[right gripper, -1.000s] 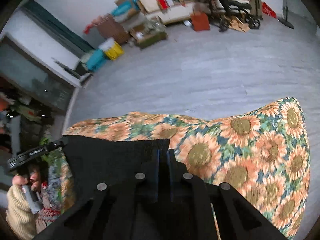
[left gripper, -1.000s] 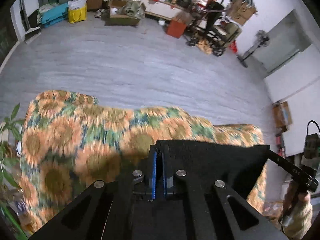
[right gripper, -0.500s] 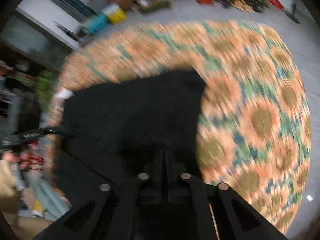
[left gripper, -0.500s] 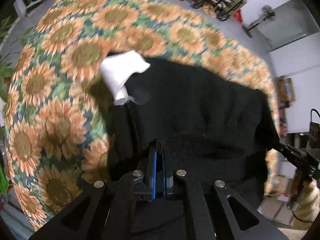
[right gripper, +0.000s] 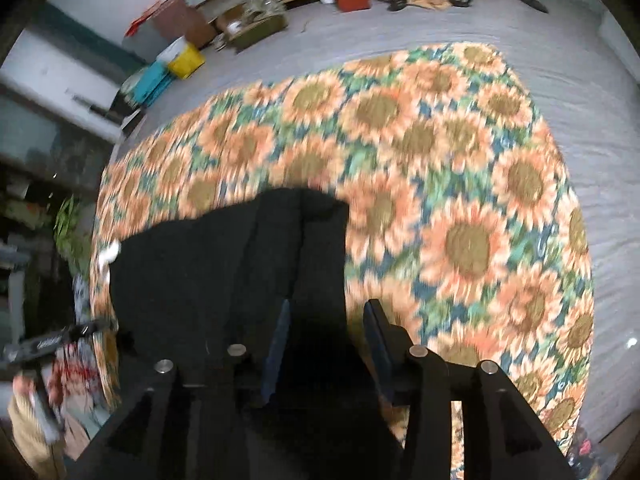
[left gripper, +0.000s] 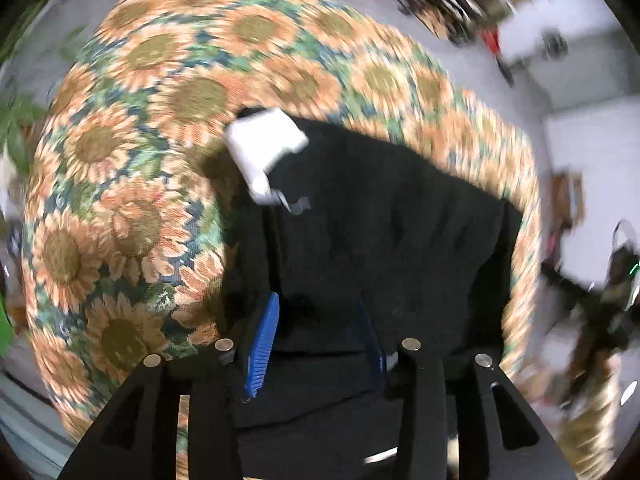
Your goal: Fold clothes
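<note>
- Black garment [left gripper: 384, 232] lies spread on the sunflower-patterned cloth [left gripper: 132, 128] that covers the bench, its near edge running under both grippers; in the right wrist view the same dark fabric [right gripper: 224, 272] reaches up to a squared corner on the flowered cover.
- Step in hand, as a judgement: the release after laying the garment down flat, ready for the first fold.
- To do it well, both pairs of jaws should part fully and lift straight off the fabric, so that the near hem is not dragged or bunched as they leave.
- The left gripper [left gripper: 320, 332] has just been opening: its blue-padded jaws stand partly apart, with black fabric lying between them but no pad seen pressing on it.
- The right gripper [right gripper: 326, 344] has likewise just been opening; its jaws stand apart over the garment's right edge, gripping nothing.
- The garment looks soft and matt, with a few long lengthwise creases; a white tag [left gripper: 266, 148] sticks out at its far left corner, with a smaller grey label just below.
- Its right part seems to lie in a doubled layer; blur hides the detail.
- Beyond the bench lies a grey floor [right gripper: 400, 36] with boxes and clutter along the wall.
</note>
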Action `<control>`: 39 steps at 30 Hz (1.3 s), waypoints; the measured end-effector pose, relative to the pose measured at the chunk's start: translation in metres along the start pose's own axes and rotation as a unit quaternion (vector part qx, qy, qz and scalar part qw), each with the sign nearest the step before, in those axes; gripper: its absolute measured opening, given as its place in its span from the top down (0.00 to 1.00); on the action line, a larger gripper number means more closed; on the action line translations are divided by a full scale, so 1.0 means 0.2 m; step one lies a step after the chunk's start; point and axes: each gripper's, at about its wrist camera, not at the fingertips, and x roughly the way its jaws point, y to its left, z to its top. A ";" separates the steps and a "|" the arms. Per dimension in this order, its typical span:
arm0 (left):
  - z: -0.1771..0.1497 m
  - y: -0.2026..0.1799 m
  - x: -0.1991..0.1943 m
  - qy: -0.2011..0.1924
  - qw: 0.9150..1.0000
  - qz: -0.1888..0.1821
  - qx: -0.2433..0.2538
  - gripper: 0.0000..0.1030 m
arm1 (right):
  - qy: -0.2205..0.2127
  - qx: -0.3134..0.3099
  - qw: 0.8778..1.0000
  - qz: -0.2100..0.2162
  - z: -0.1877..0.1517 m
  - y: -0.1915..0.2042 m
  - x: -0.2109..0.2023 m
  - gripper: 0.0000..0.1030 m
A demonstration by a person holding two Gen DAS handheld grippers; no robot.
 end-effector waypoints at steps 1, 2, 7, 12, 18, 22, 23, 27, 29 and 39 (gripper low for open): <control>0.04 0.01 -0.02 -0.007 1.000 0.006 -0.014 0.59 | 0.000 -0.003 1.000 -0.007 0.03 0.03 0.01 0.57; 0.08 0.02 -0.04 -0.015 0.999 0.017 -0.025 0.59 | 0.000 -0.008 1.000 -0.012 0.07 0.07 0.04 0.57; 0.27 -0.02 -0.02 -0.055 0.993 0.090 -0.049 0.64 | 0.021 -0.050 0.997 -0.047 0.19 0.32 0.19 0.46; 0.35 -0.22 0.23 -0.031 0.985 0.168 0.007 0.89 | 0.043 -0.035 0.990 -0.127 0.29 0.37 0.37 0.72; 0.38 -0.15 0.37 0.020 0.982 0.186 -0.014 0.91 | -0.002 0.157 0.987 0.018 0.30 -0.02 0.18 0.91; 0.40 -0.14 0.39 0.035 0.983 0.181 -0.021 0.91 | 0.009 0.219 0.973 0.069 0.11 -0.23 0.11 0.91; 0.41 -0.14 0.39 0.038 0.982 0.184 -0.020 0.91 | 0.015 0.229 0.971 0.066 0.04 -0.27 0.12 0.91; 0.42 -0.22 0.44 0.042 0.977 0.211 0.006 0.91 | 0.035 0.273 0.959 0.073 -0.14 -0.43 0.18 0.77; 0.41 -0.25 0.47 0.041 0.973 0.227 0.022 0.91 | 0.041 0.232 0.971 0.038 -0.11 -0.39 0.18 0.72; 0.36 -0.14 0.40 0.038 0.978 0.203 0.000 0.91 | -0.031 0.049 0.992 -0.114 0.21 -0.01 -0.07 0.49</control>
